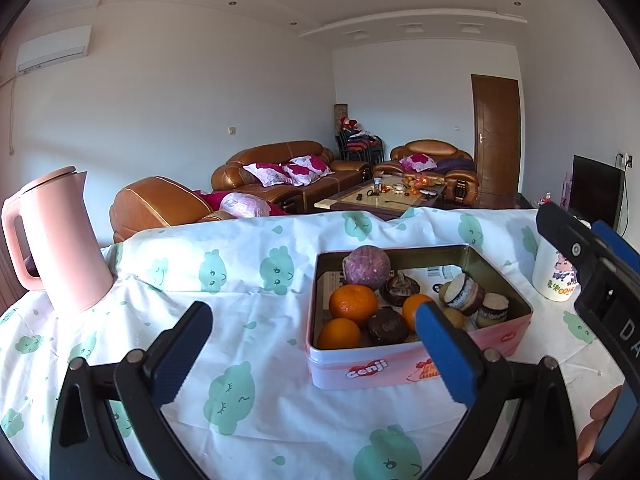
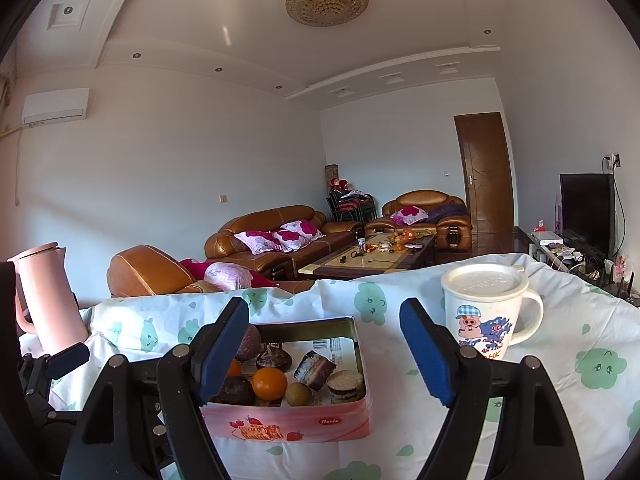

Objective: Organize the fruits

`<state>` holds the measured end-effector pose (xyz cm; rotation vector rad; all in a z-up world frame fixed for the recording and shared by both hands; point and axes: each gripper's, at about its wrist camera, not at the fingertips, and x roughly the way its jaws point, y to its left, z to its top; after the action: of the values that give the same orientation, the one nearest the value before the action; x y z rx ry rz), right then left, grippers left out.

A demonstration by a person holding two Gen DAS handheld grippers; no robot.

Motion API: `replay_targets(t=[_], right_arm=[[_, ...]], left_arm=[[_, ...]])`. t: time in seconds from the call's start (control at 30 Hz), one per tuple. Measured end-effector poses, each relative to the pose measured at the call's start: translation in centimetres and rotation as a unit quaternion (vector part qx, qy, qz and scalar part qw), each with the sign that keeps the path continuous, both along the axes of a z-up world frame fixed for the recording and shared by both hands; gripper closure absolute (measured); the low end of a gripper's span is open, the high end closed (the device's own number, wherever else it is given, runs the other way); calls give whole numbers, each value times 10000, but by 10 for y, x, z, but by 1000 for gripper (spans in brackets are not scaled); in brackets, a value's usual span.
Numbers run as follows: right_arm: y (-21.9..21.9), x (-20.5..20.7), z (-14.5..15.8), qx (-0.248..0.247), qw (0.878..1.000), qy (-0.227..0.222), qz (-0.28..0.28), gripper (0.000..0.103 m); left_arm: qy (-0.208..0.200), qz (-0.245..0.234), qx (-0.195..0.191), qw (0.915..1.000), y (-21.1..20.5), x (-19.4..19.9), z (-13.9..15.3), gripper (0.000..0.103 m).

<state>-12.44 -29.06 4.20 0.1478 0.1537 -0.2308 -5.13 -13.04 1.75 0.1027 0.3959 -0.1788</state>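
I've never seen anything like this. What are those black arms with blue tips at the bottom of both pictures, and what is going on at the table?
Those are two hand-held grippers, one in each of a person's hands; each carries a wide-angle camera looking along its fingers. One picture comes from the left gripper, the other from the right gripper. Both stand open and hold nothing. On the cloth-covered table sits a pink tin holding oranges, a purple round fruit and small cakes. A pink kettle stands to its left, a lidded cartoon mug to its right.
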Motion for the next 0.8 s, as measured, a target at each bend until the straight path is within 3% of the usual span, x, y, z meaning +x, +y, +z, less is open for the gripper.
replay_targets(t=[0.8], right_arm=[[3, -4, 2, -61, 9999, -45, -87, 23]], left_arm=[[100, 131, 0, 9999, 1, -1, -2, 0]])
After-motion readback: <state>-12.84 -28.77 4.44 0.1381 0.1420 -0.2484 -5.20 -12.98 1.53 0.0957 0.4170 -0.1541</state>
